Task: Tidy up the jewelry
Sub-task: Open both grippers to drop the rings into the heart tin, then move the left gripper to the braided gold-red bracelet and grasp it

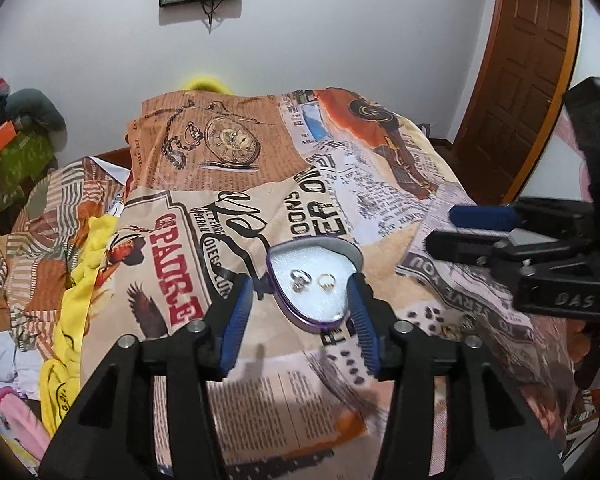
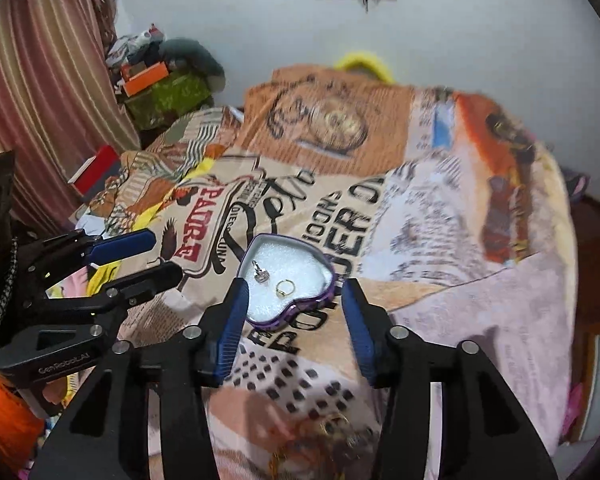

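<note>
A purple heart-shaped tin (image 1: 283,307) (image 2: 327,285) with a white foam lining lies open on the printed bedspread. Inside it lie a silver ring (image 1: 301,279) (image 2: 261,275) and a gold ring (image 1: 325,282) (image 2: 284,288). My left gripper (image 1: 302,303) is open and empty, its blue pads just short of the tin on either side. My right gripper (image 2: 294,306) is open and empty, also straddling the tin's near end; it shows from the side in the left wrist view (image 1: 444,230). More gold jewelry (image 2: 332,426) (image 1: 454,328) lies loose on the bedspread nearer to me.
The bedspread (image 1: 260,184) covers a bed against a white wall. Yellow cloth (image 1: 76,300) and clutter lie at its left side, with a red box (image 2: 96,168), an orange box (image 2: 146,78) and a striped curtain (image 2: 40,80). A wooden door (image 1: 520,80) stands at the right.
</note>
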`<control>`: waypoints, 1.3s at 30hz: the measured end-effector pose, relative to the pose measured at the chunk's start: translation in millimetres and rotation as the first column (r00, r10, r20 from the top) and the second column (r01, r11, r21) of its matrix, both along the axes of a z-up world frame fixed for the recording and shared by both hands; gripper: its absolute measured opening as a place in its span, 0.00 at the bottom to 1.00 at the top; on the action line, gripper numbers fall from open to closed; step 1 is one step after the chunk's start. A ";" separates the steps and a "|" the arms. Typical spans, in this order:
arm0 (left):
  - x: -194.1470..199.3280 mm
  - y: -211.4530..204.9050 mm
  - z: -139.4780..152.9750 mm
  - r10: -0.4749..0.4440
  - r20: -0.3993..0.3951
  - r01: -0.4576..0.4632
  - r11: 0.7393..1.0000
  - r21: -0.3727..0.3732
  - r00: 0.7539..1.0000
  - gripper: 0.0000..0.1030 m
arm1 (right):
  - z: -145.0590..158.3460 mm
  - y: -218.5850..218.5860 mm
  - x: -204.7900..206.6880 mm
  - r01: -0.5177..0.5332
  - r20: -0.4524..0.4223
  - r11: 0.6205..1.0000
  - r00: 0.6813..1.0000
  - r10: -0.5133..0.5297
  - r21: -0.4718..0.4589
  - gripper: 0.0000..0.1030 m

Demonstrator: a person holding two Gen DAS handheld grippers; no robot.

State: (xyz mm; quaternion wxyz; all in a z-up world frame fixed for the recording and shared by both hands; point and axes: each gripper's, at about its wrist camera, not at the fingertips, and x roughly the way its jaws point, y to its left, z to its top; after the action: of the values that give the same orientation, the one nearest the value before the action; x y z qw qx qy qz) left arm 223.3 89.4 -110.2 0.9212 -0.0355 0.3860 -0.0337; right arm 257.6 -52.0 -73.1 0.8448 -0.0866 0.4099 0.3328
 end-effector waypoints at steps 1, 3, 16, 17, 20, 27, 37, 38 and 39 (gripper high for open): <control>-3.4 -2.5 1.1 -0.002 0.002 0.002 1.000 0.004 1.000 0.49 | 2.7 -3.8 -5.4 0.005 0.013 1.000 1.000 -0.005 0.001 0.44; -11.9 -8.1 3.5 -0.008 0.002 0.008 1.000 0.006 1.000 0.49 | 7.5 -10.2 -13.6 0.011 0.034 1.000 0.999 -0.011 0.001 0.44; -43.6 -43.2 -7.4 -0.060 -0.050 0.059 0.998 -0.025 0.997 0.50 | 4.3 -60.1 -63.7 0.079 0.127 0.996 0.989 -0.073 -0.042 0.44; -44.0 -46.9 -10.7 -0.067 -0.061 0.066 0.997 -0.029 0.996 0.50 | 1.7 -63.6 -64.8 0.084 0.127 0.995 0.989 -0.077 -0.049 0.44; -44.5 -56.8 -18.7 -0.085 -0.086 0.082 0.996 -0.038 0.993 0.50 | -7.8 -73.2 -67.1 0.102 0.126 0.992 0.988 -0.092 -0.074 0.44; -37.5 -84.9 -39.6 -0.132 -0.132 0.126 0.991 -0.052 0.982 0.50 | -30.7 -98.1 -69.9 0.129 0.070 0.988 0.990 -0.123 -0.088 0.44; -31.8 -114.0 -69.6 -0.188 -0.205 0.167 0.979 -0.115 0.961 0.40 | -54.2 -116.8 -74.8 0.150 0.029 0.983 0.989 -0.147 -0.110 0.44; -32.3 -115.0 -71.2 -0.187 -0.204 0.165 0.979 -0.118 0.961 0.36 | -55.2 -117.0 -74.9 0.148 0.027 0.983 0.989 -0.146 -0.108 0.44; -32.1 -115.5 -72.6 -0.188 -0.206 0.166 0.979 -0.121 0.960 0.31 | -56.2 -117.2 -74.8 0.146 0.024 0.984 0.989 -0.144 -0.105 0.44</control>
State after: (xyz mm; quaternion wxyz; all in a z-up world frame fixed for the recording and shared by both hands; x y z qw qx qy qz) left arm 191.2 -26.1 -182.8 0.8641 -0.0515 0.4831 -0.1316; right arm 182.8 -169.2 -129.4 0.8645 -0.1041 0.4251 0.2473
